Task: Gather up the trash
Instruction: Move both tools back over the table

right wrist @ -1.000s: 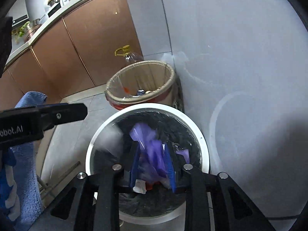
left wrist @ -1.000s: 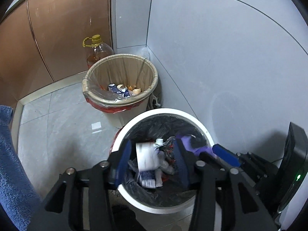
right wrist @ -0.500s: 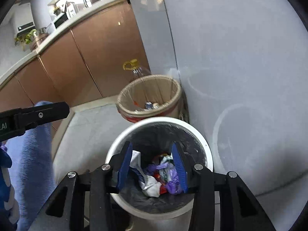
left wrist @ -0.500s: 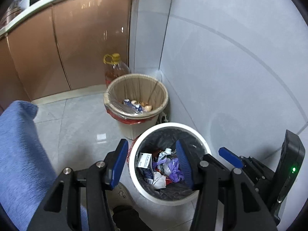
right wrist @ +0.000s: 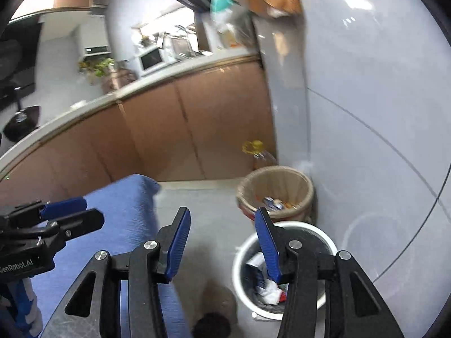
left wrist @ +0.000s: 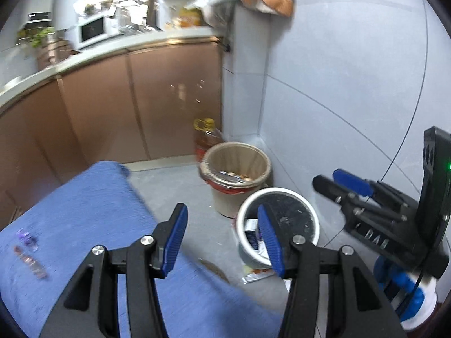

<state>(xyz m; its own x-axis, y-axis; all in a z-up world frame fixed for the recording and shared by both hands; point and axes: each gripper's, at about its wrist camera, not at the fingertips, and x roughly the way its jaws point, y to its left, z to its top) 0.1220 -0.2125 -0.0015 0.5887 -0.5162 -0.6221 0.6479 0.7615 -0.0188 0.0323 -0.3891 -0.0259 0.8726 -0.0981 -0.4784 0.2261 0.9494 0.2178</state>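
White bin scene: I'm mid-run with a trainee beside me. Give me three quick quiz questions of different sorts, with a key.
1. True or false: the left gripper is holding a piece of trash.
2. Multiple choice: the tan bin stands (A) on the blue cloth, (B) in the corner, behind the white bin, (C) on the counter.
3. Fill in: the item beside the tan bin with a yellow cap is a ____.

Key: 1 false, both the left and the right gripper are open and empty. 2 B. 3 bottle.
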